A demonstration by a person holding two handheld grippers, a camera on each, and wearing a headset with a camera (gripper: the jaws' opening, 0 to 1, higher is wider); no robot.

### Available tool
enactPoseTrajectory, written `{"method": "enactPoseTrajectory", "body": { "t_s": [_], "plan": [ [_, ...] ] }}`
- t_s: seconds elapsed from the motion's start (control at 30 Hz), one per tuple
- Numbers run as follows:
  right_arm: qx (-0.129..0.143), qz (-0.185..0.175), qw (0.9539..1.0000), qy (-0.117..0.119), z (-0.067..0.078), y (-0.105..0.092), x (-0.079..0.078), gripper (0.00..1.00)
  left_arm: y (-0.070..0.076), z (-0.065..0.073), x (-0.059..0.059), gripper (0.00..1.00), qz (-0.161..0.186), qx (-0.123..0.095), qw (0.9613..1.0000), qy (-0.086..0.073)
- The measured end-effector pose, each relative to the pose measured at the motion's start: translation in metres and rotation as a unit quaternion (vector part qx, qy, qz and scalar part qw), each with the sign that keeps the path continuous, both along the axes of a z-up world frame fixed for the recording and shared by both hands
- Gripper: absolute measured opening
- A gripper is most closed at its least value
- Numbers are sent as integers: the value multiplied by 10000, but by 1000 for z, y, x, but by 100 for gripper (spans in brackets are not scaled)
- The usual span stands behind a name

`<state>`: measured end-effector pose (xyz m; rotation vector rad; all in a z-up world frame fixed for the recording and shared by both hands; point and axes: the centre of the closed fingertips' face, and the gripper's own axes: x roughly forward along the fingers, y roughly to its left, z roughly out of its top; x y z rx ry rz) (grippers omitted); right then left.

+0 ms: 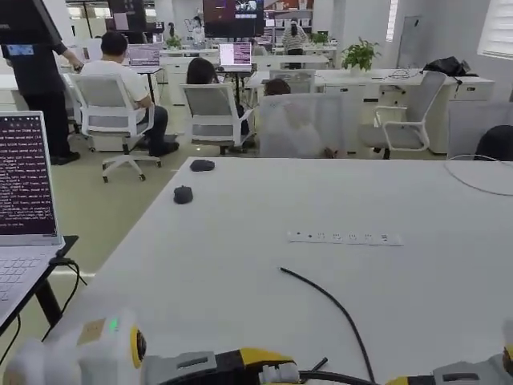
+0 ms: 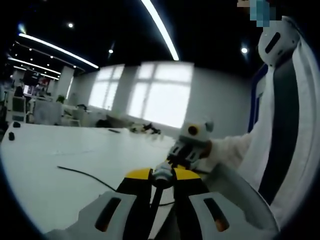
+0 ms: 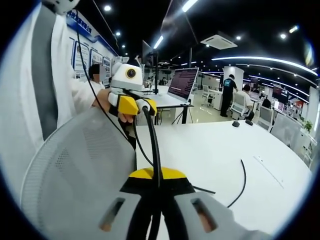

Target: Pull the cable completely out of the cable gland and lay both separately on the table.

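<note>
Across the white surface (image 1: 240, 241) the black cable (image 1: 333, 305) is lying in a loose curve. Its far end is resting out on the open top, and its near end is rising toward the two claws by the surface's near edge. The right claw (image 3: 155, 176) is clamping the cable between its closed yellow tips. From there the cable is running straight up to the left claw (image 2: 162, 181), which is pinching the small pale cable gland (image 2: 162, 171) with its jaws nearly together. Both claws are hanging in the air, near each other. Judging by this, the pulling step is under way and the cable is not yet out of the gland; how much is left to pass through cannot be told. The next move is calling for the claws to draw apart along the cable's line, with the gland held firmly, and the right claw may be needing a fresh grip before anything is laid down.
</note>
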<state>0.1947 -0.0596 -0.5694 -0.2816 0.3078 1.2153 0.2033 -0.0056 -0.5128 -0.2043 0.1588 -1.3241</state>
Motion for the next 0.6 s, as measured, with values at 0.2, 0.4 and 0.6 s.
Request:
{"method": "enactPoseTrajectory", "body": {
  "t_s": [0.2,0.4,0.6],
  "plan": [
    [78,39,9999,58,5,-1,4,1,0,1,0,16,71,31,9999,-89],
    [521,172,9985,-70,34,13,8,13,-2,-1,0,16,61,129,9998,-139],
    [579,552,9965,-261,49,38,1,12,-3,-6,-2,16,24,277,9994,-193]
  ]
}}
